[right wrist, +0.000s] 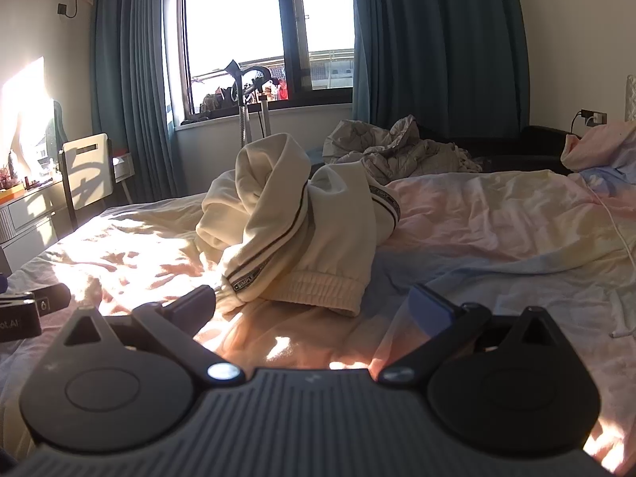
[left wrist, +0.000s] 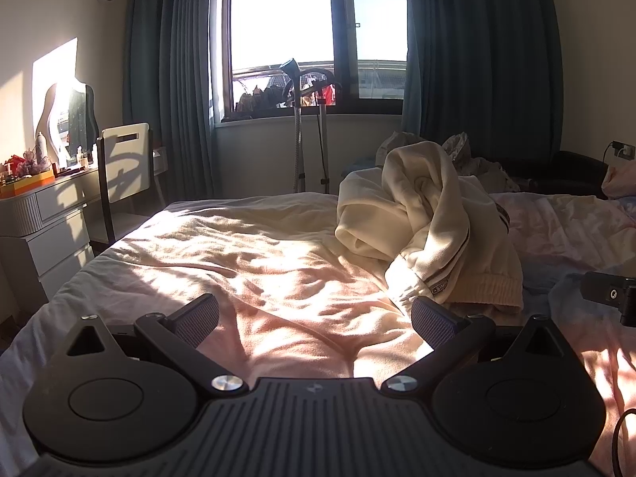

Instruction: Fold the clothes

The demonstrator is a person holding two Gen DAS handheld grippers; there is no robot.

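Cream sweatpants (right wrist: 294, 230) lie heaped and twisted on the bed (left wrist: 246, 262), one leg standing up in a loose roll, the ribbed elastic waistband (right wrist: 318, 288) and striped side tape turned toward both claws. Left gripper (left wrist: 314, 318): spread wide, holding nothing, the heap ahead and to its right, the right pad just beside the waistband. Right gripper (right wrist: 318, 306): likewise spread wide and holding nothing, the waistband directly ahead between its fingers. Grey bedding (right wrist: 397, 147) is bunched well beyond the heap. Probable hazards: a claw closing low could pinch the rumpled pink sheet together with the garment; gripping only one layer of the twisted leg would lift a knot rather than a flat panel; hard sunlight and shadow may hide edges.
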